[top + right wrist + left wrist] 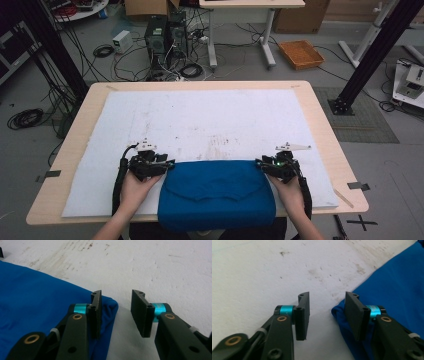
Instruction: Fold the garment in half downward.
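- The blue cloth (216, 194) lies folded at the near edge of the desk (320, 107), on the white mat (200, 120), spanning between our two grippers; its long axis runs from one gripper to the other, its pointed flap toward us.
- Our left gripper (326, 312) stands part open, with the cloth's corner just inside one jaw and nothing pinched.
- Our right gripper (116, 312) is likewise part open, with the other corner beside its inner jaw and ungripped.
- We judge a fold just laid down; the next move calls for closing on both far corners or withdrawing outward.
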`<action>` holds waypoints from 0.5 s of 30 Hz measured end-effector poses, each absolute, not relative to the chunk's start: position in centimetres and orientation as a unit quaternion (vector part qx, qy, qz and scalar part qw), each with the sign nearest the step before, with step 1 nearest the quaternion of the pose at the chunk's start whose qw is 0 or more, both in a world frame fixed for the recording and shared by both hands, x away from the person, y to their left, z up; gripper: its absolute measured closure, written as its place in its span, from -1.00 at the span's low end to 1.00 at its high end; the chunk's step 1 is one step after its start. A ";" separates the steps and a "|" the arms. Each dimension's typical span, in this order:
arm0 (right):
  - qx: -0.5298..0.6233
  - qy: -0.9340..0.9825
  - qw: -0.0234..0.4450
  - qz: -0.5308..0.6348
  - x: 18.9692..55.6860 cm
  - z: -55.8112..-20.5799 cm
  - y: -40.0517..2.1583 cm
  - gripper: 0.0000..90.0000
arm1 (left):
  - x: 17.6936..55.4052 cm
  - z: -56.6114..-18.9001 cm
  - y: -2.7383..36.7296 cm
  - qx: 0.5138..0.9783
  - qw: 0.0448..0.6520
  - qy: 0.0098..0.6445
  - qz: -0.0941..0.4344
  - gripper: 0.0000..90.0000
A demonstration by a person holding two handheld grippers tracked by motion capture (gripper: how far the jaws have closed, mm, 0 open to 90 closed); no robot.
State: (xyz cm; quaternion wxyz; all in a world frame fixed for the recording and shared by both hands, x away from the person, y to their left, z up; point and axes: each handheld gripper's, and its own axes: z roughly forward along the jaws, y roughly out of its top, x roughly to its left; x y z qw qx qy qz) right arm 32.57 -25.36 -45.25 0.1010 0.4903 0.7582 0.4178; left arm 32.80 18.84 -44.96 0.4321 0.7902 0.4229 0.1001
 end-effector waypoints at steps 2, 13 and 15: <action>0.483 0.762 0.098 0.419 32.4 -45.3 -25.3 0.59 | 32.5 -45.0 18.7 0.791 0.435 0.419 0.097 0.41; 0.457 0.770 0.123 0.429 31.8 -44.8 -25.0 0.83 | 31.9 -44.9 18.6 0.797 0.449 0.393 0.096 0.91; 0.455 0.768 0.125 0.432 31.7 -44.7 -25.1 0.83 | 31.9 -44.8 18.6 0.795 0.453 0.391 0.098 0.92</action>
